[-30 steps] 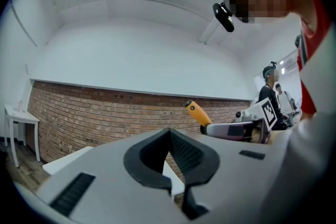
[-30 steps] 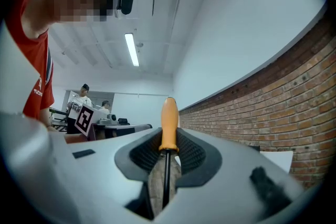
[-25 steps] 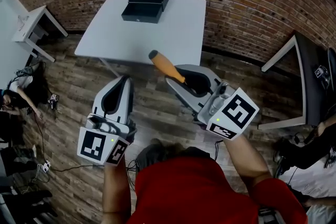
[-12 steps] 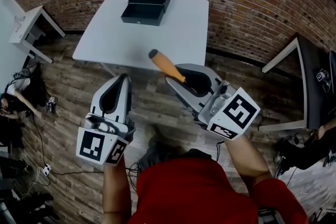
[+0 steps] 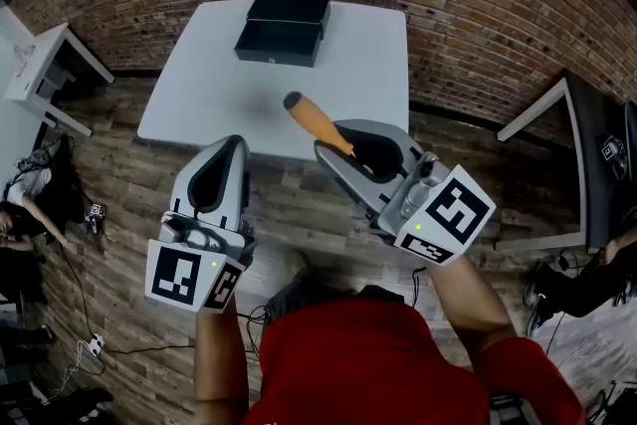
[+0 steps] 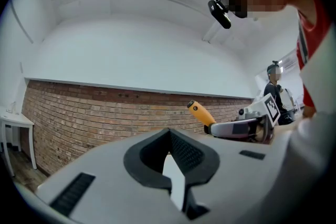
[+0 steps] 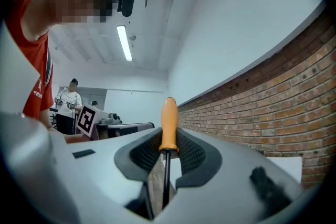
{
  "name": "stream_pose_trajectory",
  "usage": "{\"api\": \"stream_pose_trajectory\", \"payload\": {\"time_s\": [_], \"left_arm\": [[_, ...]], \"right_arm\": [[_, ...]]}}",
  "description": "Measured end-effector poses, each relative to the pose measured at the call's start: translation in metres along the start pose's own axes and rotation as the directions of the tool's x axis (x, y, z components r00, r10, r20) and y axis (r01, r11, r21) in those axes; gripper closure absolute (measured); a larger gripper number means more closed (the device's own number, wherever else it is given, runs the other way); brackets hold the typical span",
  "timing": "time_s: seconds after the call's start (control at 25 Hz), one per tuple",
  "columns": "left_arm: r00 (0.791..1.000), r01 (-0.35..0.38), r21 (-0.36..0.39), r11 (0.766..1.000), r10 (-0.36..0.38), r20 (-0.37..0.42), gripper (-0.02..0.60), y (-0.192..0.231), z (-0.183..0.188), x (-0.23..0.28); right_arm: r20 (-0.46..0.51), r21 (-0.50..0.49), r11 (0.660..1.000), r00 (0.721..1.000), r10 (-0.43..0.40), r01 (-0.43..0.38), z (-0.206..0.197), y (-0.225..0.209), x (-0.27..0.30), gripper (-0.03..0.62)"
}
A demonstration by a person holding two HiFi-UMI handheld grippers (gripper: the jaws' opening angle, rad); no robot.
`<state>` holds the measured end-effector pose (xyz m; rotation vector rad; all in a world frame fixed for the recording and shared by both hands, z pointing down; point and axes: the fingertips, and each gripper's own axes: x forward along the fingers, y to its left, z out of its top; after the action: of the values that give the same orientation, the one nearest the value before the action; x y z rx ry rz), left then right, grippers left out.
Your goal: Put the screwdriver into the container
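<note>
The screwdriver (image 5: 317, 122) has an orange handle that points up and away toward the table. My right gripper (image 5: 336, 144) is shut on it, held in the air over the table's near edge. In the right gripper view the dark shaft (image 7: 166, 176) runs down between the jaws and the handle (image 7: 168, 123) stands above them. The black open container (image 5: 282, 28) sits at the far side of the white table (image 5: 199, 85), well beyond both grippers. My left gripper (image 5: 234, 146) hangs over the floor to the left, jaws together on nothing. From the left gripper view (image 6: 170, 162) the screwdriver (image 6: 201, 113) shows at the right.
A brick wall (image 5: 448, 5) runs behind the table. A small white side table (image 5: 40, 65) stands at the left and a dark desk (image 5: 595, 149) at the right. Wooden floor (image 5: 119, 214) with cables lies below. People sit at the left edge (image 5: 20, 214).
The table and container have slid lower and slightly right in the head view, so they are closer. Both grippers keep the same pose, the screwdriver still held.
</note>
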<state>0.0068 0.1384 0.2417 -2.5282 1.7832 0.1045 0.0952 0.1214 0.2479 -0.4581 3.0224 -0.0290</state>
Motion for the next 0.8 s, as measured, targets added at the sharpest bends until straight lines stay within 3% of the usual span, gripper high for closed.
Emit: {"api": "stream_pose_trajectory", "payload": {"time_s": [0.8], "left_arm": [[0.994, 0.111, -0.016, 0.994, -0.111, 0.011, 0.568, 0.158, -0.008, 0.052]], "right_arm": [[-0.047, -0.021, 0.995, 0.995, -0.093, 0.093, -0.016, -0.049, 0.158, 0.507]]}}
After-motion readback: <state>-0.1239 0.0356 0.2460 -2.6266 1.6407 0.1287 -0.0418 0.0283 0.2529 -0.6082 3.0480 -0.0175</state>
